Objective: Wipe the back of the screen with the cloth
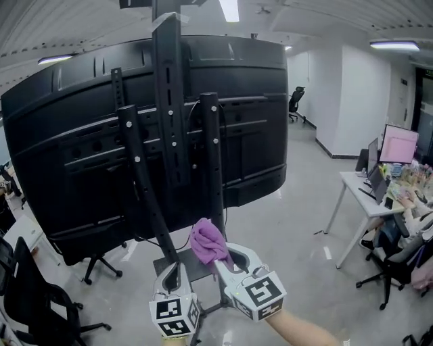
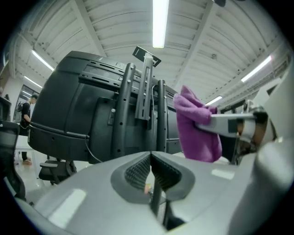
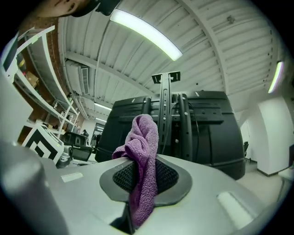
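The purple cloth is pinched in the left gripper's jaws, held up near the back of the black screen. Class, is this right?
Not quite. The purple cloth is pinched by the right gripper, as the right gripper view shows; the left gripper is shut on nothing. The rest holds: it is near the back of the black screen.

White desk (image 1: 353,182) right, pink-lit monitor (image 1: 399,144) on it; black office chair (image 1: 30,290) lower left; ceiling light (image 1: 229,9) overhead.
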`<state>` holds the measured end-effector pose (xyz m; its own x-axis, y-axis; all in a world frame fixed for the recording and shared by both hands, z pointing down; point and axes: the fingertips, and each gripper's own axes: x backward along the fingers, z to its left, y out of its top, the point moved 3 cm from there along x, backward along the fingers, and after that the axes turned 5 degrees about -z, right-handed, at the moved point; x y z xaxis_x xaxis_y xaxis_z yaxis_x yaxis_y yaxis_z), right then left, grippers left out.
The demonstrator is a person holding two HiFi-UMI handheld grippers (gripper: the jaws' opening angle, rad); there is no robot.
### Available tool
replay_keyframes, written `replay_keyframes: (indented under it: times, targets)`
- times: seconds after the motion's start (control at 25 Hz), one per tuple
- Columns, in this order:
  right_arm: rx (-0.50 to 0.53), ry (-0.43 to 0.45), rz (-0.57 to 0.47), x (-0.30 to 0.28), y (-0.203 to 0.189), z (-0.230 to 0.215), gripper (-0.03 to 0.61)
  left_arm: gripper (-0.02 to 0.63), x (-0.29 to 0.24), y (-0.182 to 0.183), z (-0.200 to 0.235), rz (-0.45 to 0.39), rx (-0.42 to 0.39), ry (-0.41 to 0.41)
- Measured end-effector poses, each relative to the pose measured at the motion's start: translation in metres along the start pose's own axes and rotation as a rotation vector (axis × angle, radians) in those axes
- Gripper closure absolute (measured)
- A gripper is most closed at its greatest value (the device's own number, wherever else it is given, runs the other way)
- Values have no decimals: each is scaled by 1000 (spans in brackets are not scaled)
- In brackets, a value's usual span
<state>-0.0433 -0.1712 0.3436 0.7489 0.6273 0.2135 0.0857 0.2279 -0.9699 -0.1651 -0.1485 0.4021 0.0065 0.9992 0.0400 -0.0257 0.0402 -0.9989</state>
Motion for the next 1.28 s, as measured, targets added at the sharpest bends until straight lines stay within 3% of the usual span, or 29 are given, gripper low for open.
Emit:
replay_keyframes:
  times: [0.28, 0.56, 0.84, 1.08, 1.28]
  targets:
    - [-75, -106, 30, 36, -41, -81, 520, 606, -50, -18, -82, 54, -13, -72]
    - [-71, -145, 35, -5, -67, -192, 520, 606, -143, -21, -134, 54, -8, -93]
    - [-68, -50, 40, -105, -84, -276, 520, 606, -232, -7, -160, 9, -13, -52]
    - [-37, 47, 26, -175, -93, -299, 520, 606, -267, -16, -151, 38, -32, 34]
    - [-36, 92, 22, -185, -101, -305, 520, 606, -278, -21, -148, 55, -18, 121]
